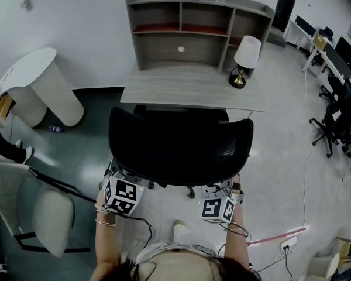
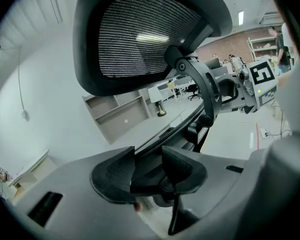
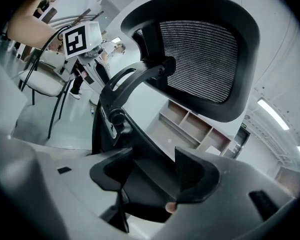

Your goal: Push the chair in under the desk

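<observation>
cables (image 1: 147,230) hang in loops from the two grippers down by the person's shoe (image 1: 180,230). the left gripper (image 2: 147,168) has its jaws closed on the rear rim of the chair (image 1: 181,148) seat, and the black edge fills the gap between the pads. the right gripper (image 3: 153,173) grips the same rim further right, its jaws set wider with the dark slab between them. both marker cubes sit just behind the backrest, one at each lower corner.

the chair faces away from the person. its backrest is nearest and its seat front points at the surface (image 1: 187,89). the wide backrest runs left to right, parallel with the surface's near edge. the front of the seat meets that edge in the head view, while the backrest stays out on the floor side. how far the seat goes under, i cannot tell.

left of the person a pale chair (image 1: 32,206) stands well clear, with a white round table (image 1: 44,81) beyond it. a power strip (image 1: 288,245) lies on the floor to the right. on the surface, a lamp (image 1: 246,60) stands at the right, back from the near edge, beside the shelf unit (image 1: 193,31) against the wall. black office chairs (image 1: 339,119) crowd the far right.
</observation>
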Demonstrator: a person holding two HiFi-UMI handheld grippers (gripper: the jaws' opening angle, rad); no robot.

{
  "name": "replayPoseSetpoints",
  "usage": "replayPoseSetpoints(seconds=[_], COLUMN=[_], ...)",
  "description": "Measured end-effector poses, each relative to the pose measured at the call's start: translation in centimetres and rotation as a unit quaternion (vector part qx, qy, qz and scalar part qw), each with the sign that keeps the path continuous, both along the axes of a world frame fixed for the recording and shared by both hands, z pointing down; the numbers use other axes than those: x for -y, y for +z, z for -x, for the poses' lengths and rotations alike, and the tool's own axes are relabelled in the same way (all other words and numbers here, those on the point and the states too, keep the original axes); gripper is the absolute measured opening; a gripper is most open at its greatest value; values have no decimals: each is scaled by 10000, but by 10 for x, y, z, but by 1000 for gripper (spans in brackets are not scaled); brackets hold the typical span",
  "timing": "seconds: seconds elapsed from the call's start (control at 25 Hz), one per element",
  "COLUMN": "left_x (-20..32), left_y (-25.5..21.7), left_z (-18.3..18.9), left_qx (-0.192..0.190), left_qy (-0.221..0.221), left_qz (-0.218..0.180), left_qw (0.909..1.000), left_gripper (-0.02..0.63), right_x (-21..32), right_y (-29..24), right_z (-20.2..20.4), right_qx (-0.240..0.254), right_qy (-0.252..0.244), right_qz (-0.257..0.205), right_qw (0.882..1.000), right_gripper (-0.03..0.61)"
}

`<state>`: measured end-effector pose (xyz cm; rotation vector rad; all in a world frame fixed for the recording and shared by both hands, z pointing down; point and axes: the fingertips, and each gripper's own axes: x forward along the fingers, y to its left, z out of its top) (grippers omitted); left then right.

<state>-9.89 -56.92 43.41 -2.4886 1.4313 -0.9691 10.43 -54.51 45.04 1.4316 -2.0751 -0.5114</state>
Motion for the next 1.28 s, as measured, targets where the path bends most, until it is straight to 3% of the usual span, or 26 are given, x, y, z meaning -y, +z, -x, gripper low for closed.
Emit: replayPoseSetpoints(seconds=[0.88, 1.28], left_x=[-1, -2], left_y=[2, 1], left_z=[0, 1], left_qx=[29, 215], left_qy=[-69, -53], left_qz=[-43, -366], left_qw=[10000, 9991], left_gripper=[155, 155], right_x=[1, -2], right_y=[3, 1], right_z=[-2, -4], right_qx=[-106, -332], right_qy=[429, 587], right_qz=[453, 196], right_qw=[9980, 9975], right_gripper=[244, 242])
